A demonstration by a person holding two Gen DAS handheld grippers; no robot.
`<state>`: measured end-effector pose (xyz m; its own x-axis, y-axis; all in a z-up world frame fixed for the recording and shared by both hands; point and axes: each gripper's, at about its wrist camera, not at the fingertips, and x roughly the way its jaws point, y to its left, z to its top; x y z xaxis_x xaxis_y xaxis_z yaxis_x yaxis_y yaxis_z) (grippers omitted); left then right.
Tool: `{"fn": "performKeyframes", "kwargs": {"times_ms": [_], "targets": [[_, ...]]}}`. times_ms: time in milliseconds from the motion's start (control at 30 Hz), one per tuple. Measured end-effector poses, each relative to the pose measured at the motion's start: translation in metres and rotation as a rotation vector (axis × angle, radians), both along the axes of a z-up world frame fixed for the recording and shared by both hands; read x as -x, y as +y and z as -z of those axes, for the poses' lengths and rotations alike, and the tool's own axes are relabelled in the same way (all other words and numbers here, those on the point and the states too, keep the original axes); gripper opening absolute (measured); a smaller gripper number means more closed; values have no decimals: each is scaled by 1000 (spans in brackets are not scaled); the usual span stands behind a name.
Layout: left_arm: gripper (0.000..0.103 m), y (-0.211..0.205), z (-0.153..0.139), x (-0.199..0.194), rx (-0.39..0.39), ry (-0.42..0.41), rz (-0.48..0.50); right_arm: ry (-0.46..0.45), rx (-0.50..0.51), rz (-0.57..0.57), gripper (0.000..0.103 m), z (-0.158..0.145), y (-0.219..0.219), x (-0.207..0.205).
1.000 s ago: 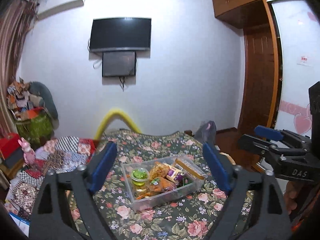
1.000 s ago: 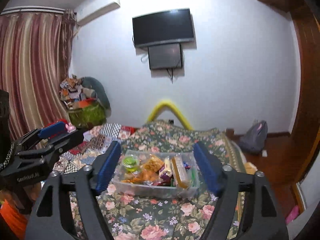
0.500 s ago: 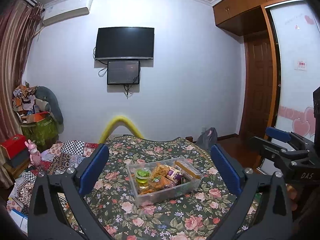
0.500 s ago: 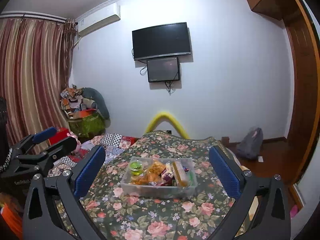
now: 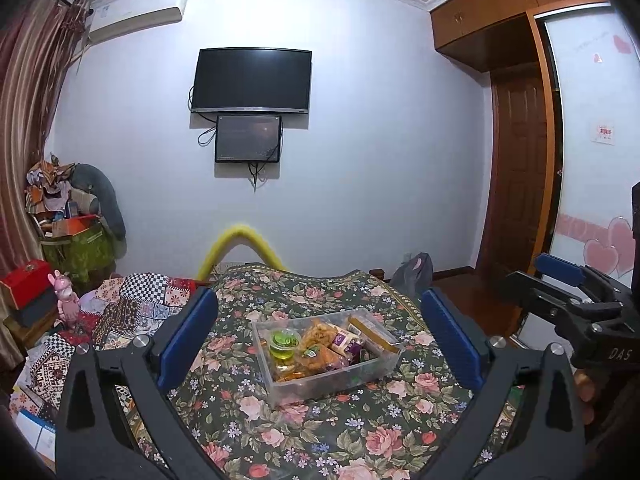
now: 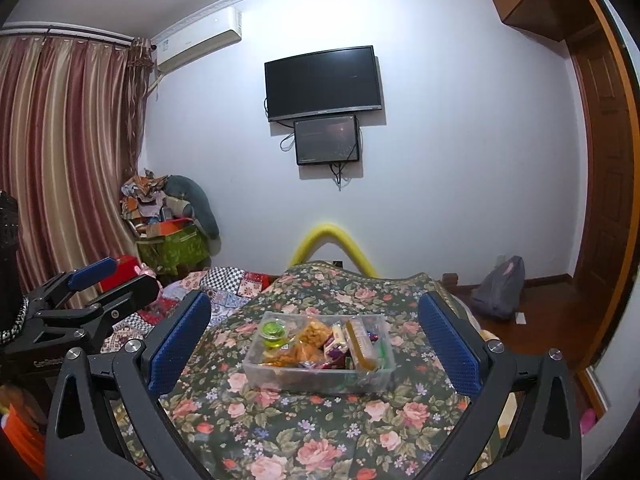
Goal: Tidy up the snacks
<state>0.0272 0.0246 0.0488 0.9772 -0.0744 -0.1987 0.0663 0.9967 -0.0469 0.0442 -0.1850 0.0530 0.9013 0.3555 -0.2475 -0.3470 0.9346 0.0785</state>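
Both grippers, left gripper and right gripper, hang spread wide, empty, well short of the clear snack box mid-tablecloth; that light box could skid if nudged.

Left gripper: jaws spread wide, nothing between the blue pads. Right gripper: jaws equally wide, nothing held. In the left wrist view the right gripper appears at 3 o'clock; its supporting hand is barely visible, apparently gripping from below.
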Motion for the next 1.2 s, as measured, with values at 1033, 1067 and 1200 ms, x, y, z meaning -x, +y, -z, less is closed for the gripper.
{"fn": "performKeyframes", "kwargs": {"times_ms": [1033,1067,1200], "targets": [[103,-3,6,-1,10,18,6,2,8,-6,103,2,6,3],[103,-3,6,-1,13,19,8,1,8,-6,103,2,7,3],[103,-2,6,-4,19,25,12,2,8,-6,103,3,7,3]]}}
